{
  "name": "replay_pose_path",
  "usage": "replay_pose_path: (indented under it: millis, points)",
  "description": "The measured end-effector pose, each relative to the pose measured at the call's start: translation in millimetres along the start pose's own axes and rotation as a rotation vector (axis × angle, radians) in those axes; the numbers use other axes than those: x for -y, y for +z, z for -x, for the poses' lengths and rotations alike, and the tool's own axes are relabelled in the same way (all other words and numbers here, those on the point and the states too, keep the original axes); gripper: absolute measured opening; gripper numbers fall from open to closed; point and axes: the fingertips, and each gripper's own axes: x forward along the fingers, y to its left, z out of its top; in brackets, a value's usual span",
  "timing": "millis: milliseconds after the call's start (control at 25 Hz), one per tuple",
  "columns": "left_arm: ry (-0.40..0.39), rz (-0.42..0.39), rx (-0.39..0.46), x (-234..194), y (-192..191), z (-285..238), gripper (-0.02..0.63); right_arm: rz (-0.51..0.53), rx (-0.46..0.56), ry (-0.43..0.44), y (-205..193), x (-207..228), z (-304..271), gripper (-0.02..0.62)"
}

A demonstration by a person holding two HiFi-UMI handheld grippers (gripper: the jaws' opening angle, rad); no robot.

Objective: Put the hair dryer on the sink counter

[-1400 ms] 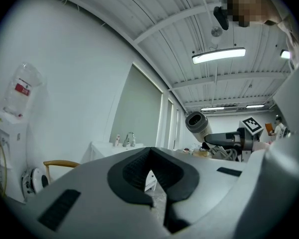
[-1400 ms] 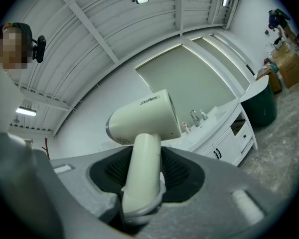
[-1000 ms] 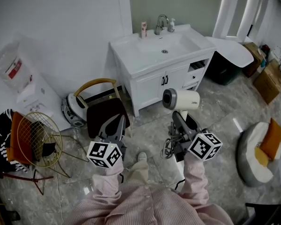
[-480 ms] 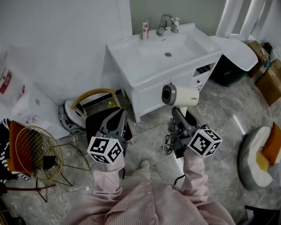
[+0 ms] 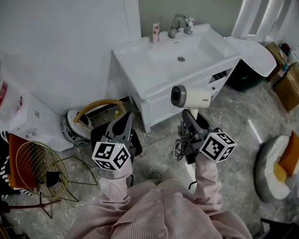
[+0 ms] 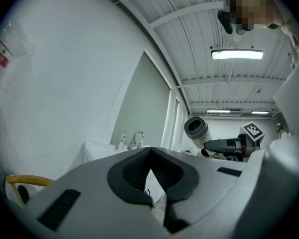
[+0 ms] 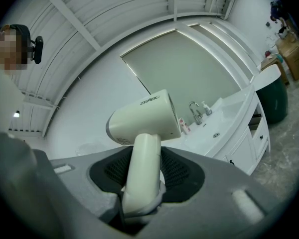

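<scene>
Right gripper view: cream plastic hair dryer [image 7: 142, 116] clamped in right gripper [image 7: 145, 158].
Left gripper [image 6: 150, 156] jaws together; white sink counter [image 5: 139, 76] ahead.

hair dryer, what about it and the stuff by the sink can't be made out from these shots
1. Lower handle of the hair dryer: in the right gripper view, sunk between the pads of the right gripper.
2. Plug of its cord: in the head view, lost in the tangle beside that gripper.
3. Label on the small bottle by the faucet: too small in every view.
</scene>
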Motion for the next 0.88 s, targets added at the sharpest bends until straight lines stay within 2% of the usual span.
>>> replay_pose_path:
  millis: [400, 880]
  points:
    - [0.050, 0.024, -0.006, -38.6, -5.4, -43.4, -0.003, -0.016, -0.036, 0.025, 7.0, 33.1, -59.9, 0.166]
    - [0.156, 0.067, -0.012, -94.4, -7.2, -143.1, -0.003, -0.036, -0.149, 0.090, 31.8, 103.3, -179.5, 0.166]
